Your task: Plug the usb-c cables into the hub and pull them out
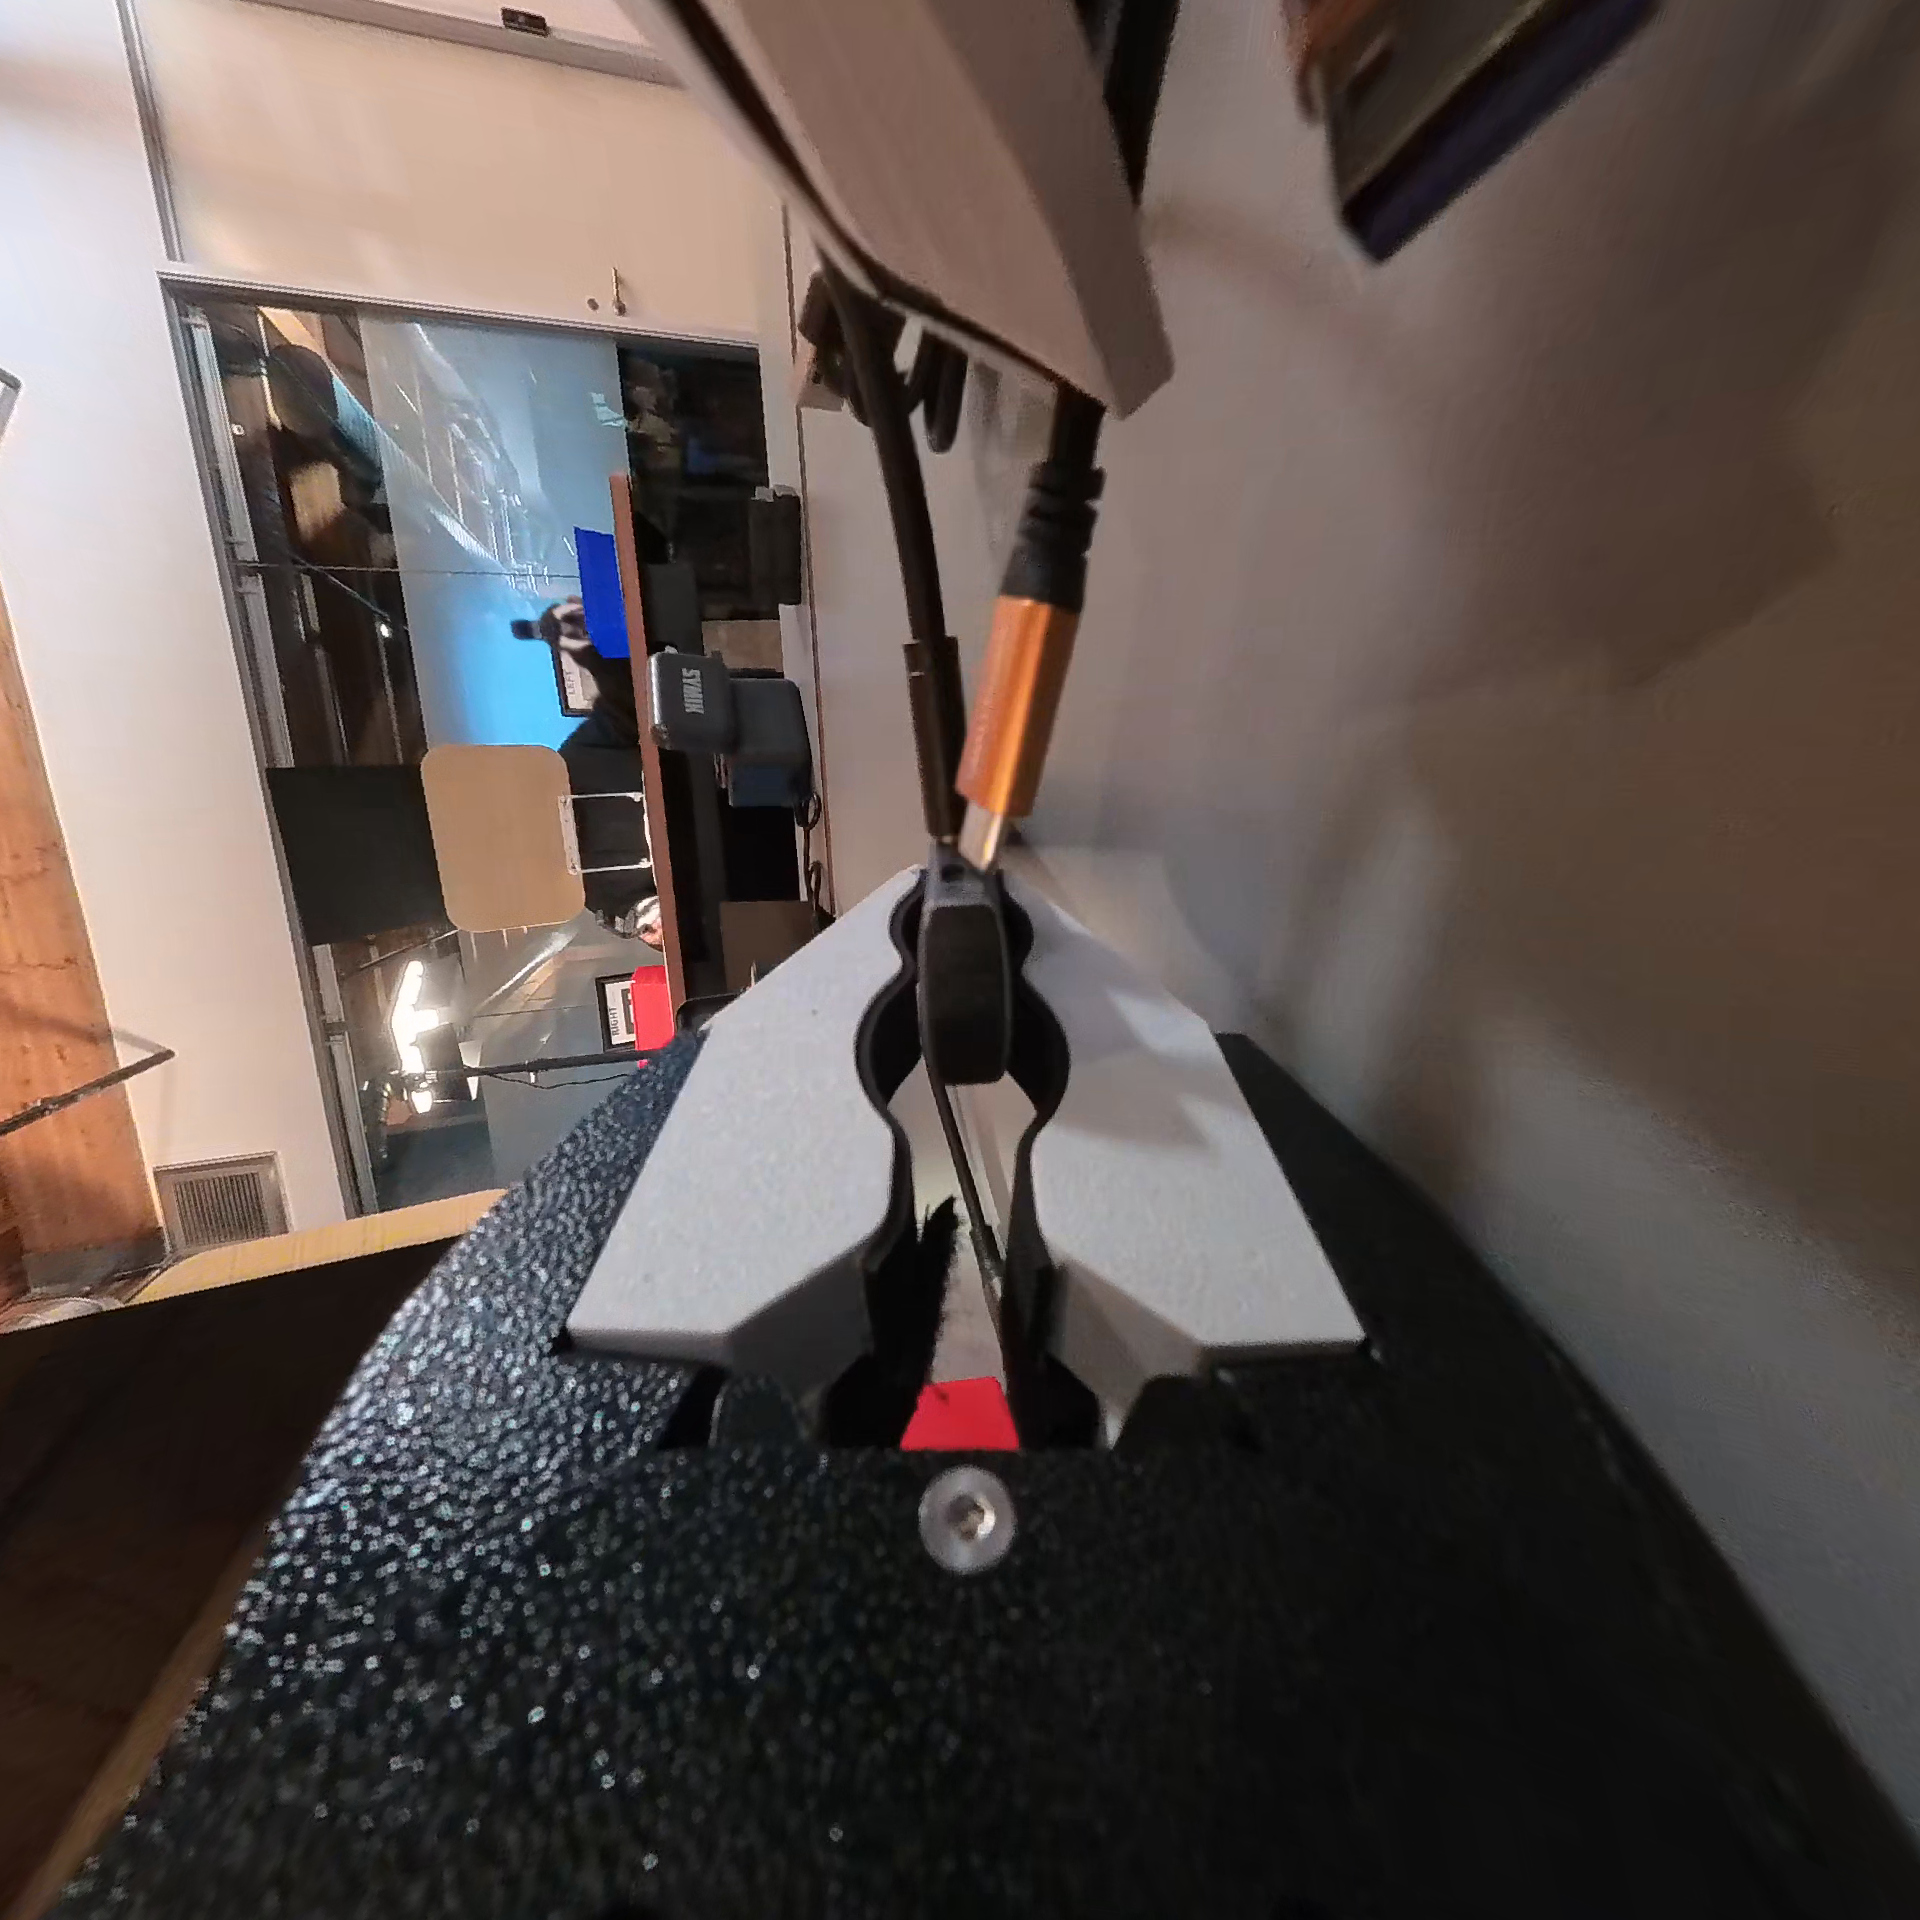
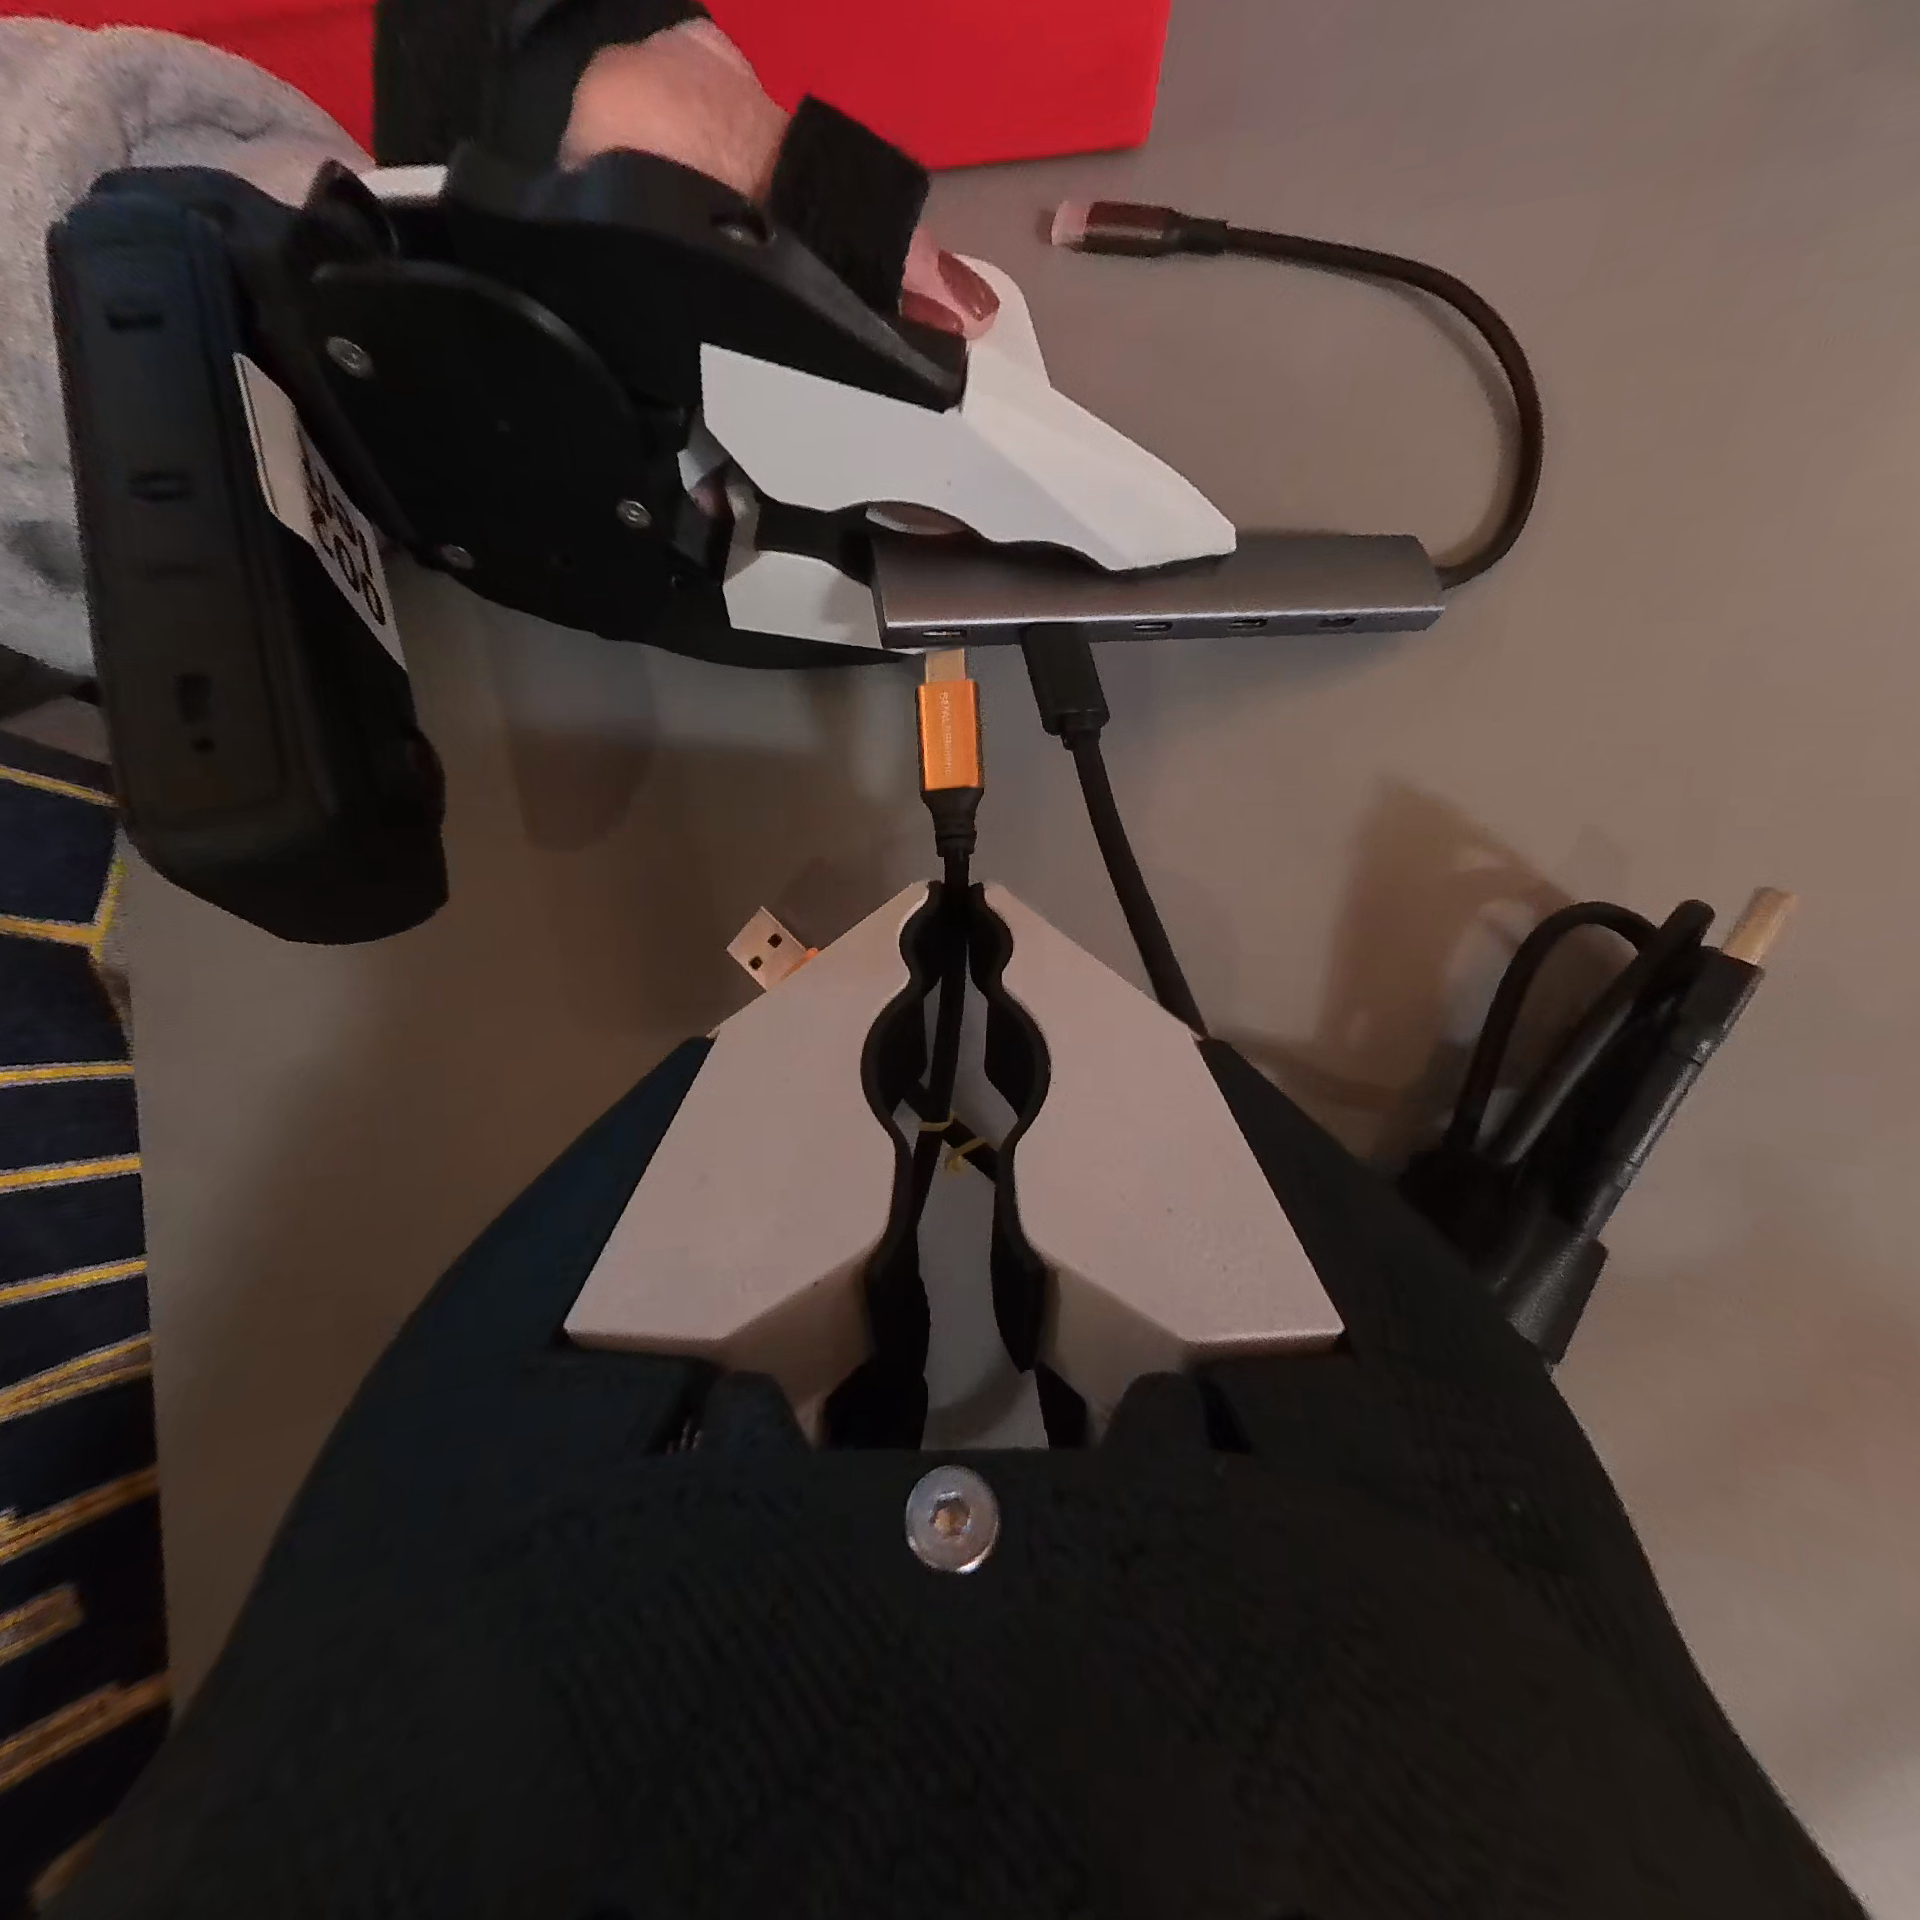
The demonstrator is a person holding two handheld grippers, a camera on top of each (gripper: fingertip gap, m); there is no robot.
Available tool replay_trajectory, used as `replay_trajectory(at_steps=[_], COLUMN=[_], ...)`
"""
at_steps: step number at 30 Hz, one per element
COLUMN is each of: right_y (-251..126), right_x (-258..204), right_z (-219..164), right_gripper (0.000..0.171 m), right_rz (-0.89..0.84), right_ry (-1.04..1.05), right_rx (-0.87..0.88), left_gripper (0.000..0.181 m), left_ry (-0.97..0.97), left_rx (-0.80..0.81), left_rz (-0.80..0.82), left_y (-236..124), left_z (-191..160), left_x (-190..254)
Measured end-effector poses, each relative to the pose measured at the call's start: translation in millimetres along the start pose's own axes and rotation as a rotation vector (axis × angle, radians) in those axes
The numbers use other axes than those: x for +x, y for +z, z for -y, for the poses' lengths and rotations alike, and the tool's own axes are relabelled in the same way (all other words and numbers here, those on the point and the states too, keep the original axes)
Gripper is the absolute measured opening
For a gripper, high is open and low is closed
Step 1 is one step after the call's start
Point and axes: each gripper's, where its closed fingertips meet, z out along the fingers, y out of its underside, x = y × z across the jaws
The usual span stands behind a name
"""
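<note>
A grey USB hub [image 2: 1195, 592] lies on the grey table [image 2: 1558, 416]. My left gripper [image 2: 1039, 582] is shut on the hub's left end. In the left wrist view its grey fingers [image 1: 790, 1091] clamp the hub end-on [image 1: 961, 987]. My right gripper [image 2: 956, 894] is shut on the black cable just behind an orange USB-C plug [image 2: 945, 732]. The plug's bare metal tip sits at the mouth of the hub's leftmost port. The orange plug [image 1: 1013, 717] also shows in the left wrist view. A black USB-C cable [image 2: 1060, 675] is plugged into the neighbouring port.
The hub's own black lead [image 2: 1507, 395] loops right and back to a loose plug [image 2: 1122, 223]. A bundle of black cables [image 2: 1558, 1091] lies at the right. An orange USB-A plug [image 2: 769, 951] lies beside my right fingers. A red box [image 2: 935, 73] stands at the back. Across from one pair of fingers to the other is roughly 9 cm.
</note>
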Motion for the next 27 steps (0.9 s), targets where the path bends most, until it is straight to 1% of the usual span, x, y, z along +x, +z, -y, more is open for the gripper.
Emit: replay_trajectory(at_steps=[4, 7, 11, 16, 18, 20, 25, 27], right_y=[4, 5, 3, 3, 3, 3, 1, -3], right_x=[1, 0, 2, 5, 6, 6, 8, 5], right_z=[-5, -4, -3, -5, -6, -8, -13, -4], right_gripper=[0.002, 0.002, 0.002, 0.002, 0.002, 0.002, 0.002, 0.001], right_rz=[-0.001, 0.019, 0.037, 0.039, 0.034, 0.035, 0.005, 0.013], right_ry=[0.001, 0.014, 0.045, 0.063, 0.059, 0.060, 0.021, 0.013], right_rx=[-0.025, -0.012, 0.009, 0.005, -0.001, -0.010, -0.047, -0.001], left_gripper=[0.009, 0.018, 0.026, 0.023, 0.019, 0.019, 0.014, 0.014], left_ry=[-0.049, -0.112, -0.121, -0.081, -0.041, -0.020, -0.135, -0.201], left_rx=[0.001, 0.006, -0.005, 0.062, 0.056, 0.040, 0.028, 0.039], left_rz=[-0.031, -0.081, -0.068, -0.066, -0.061, -0.050, -0.076, -0.086], left_y=[0, -3, -13, -30, -32, -33, -36, -35], left_z=[0, 0, -3, 11, 14, 13, 5, 1], left_x=[2, 6, 4, 10, 13, 12, 9, 6])
